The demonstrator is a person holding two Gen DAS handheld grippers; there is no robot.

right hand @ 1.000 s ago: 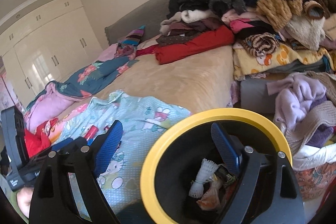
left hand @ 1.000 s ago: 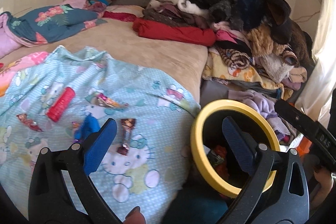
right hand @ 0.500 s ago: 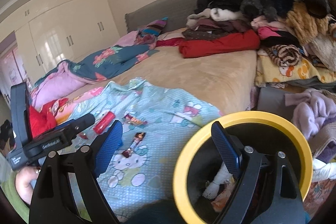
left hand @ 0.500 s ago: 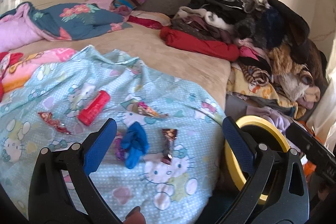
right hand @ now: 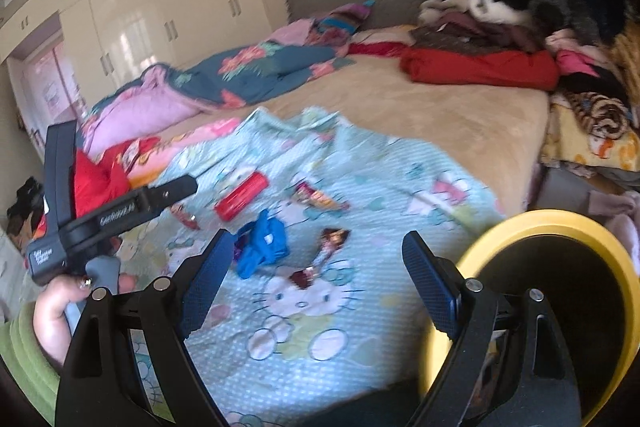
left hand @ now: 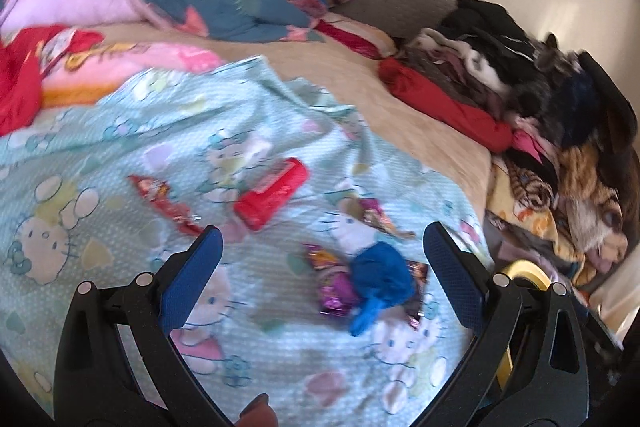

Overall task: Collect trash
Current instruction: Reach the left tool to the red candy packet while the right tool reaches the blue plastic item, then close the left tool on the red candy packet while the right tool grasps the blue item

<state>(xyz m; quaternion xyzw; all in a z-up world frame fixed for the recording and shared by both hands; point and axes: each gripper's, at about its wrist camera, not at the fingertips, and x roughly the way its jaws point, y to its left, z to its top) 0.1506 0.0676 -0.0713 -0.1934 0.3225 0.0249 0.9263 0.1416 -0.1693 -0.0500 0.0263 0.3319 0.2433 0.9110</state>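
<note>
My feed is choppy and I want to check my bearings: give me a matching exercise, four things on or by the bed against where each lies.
Things:
1. red tube
2. blue crumpled item
3. yellow-rimmed bin
4. folded red garment

Places:
A. off the right edge of the bed
B. on the beige cover, against the clothes pile
C. on the cartoon-cat sheet, beside a purple wrapper
D. on the cartoon-cat sheet, farther from the grippers than the blue item

Pairs: 1-D, 2-C, 3-A, 4-B
</note>
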